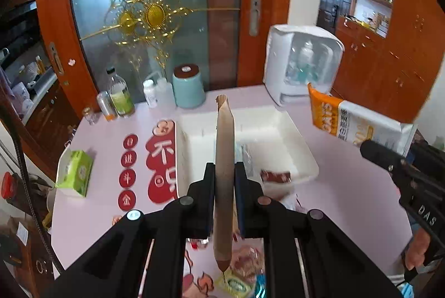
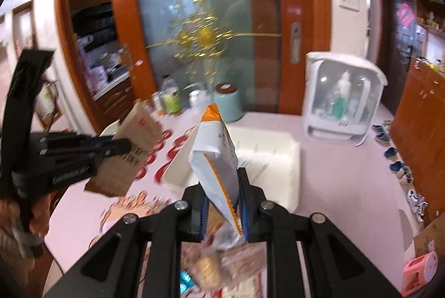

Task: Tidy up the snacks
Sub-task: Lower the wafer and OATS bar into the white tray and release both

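My left gripper (image 1: 224,172) is shut on a brown paper snack packet (image 1: 224,147), held edge-on above the white tray (image 1: 281,122); the packet also shows in the right wrist view (image 2: 133,145). My right gripper (image 2: 222,186) is shut on an orange-and-white snack bag (image 2: 215,156), held above the tray's (image 2: 281,159) near edge; the bag shows at the right of the left wrist view (image 1: 353,120). A small dark red snack (image 1: 275,176) and a clear wrapper lie in the tray. Several loose snacks (image 2: 222,261) lie on the pink table below both grippers.
At the table's back stand a teal canister (image 1: 188,86), bottles (image 1: 119,95) and a white sterilizer box (image 1: 301,61). A green tissue pack (image 1: 74,172) lies at the left. Red paper decorations (image 1: 161,159) lie left of the tray. Wooden cabinets stand at right.
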The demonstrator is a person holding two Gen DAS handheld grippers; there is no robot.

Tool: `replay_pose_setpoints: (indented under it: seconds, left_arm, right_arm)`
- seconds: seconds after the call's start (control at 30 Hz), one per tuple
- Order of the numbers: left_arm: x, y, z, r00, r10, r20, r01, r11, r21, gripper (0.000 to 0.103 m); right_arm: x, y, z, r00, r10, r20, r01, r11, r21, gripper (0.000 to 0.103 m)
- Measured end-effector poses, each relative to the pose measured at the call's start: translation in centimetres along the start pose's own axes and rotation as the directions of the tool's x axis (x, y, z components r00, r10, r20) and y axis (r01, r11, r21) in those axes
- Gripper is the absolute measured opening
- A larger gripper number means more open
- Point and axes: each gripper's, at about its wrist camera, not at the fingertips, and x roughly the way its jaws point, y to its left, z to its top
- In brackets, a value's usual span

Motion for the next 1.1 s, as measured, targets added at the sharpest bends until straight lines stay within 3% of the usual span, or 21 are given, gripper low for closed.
replay_pose_setpoints:
  seconds: [0.43, 0.67, 1.03, 1.07, 1.1]
  left_arm:
    - [8.7, 1.1, 3.4, 0.999, 0.038, -0.027, -0.039, 0.997, -0.065, 0.011]
    - [14.6, 1.5, 2.8, 0.994, 0.033, -0.102, -0.042, 0.995, -0.087, 0.011]
    - [19.0, 1.3, 2.0, 0.988, 0.07, -0.14, -0.079, 0.995, -0.061, 0.011]
    - [19.1, 1.3, 2.0, 0.987, 0.078, -0.139, -0.087, 0.995, -0.058, 0.013]
    - [19.1, 1.3, 2.0, 0.988, 0.084, -0.133, -0.092, 0.994, -0.053, 0.025]
  right_arm:
    - [9.0, -3.0, 3.8, 0.995, -0.086, -0.047, 0.09, 0.991, 0.103, 0.018]
    - [14.4, -4.3, 3.1, 0.985, -0.115, -0.129, 0.132, 0.982, 0.133, 0.018]
    - [19.9, -5.6, 1.3, 0.961, -0.155, -0.229, 0.191, 0.971, 0.144, 0.02]
    - [20.1, -5.6, 1.1, 0.96, -0.153, -0.233, 0.19, 0.971, 0.143, 0.021]
    - [20.4, -5.6, 0.9, 0.959, -0.15, -0.241, 0.188, 0.972, 0.143, 0.025]
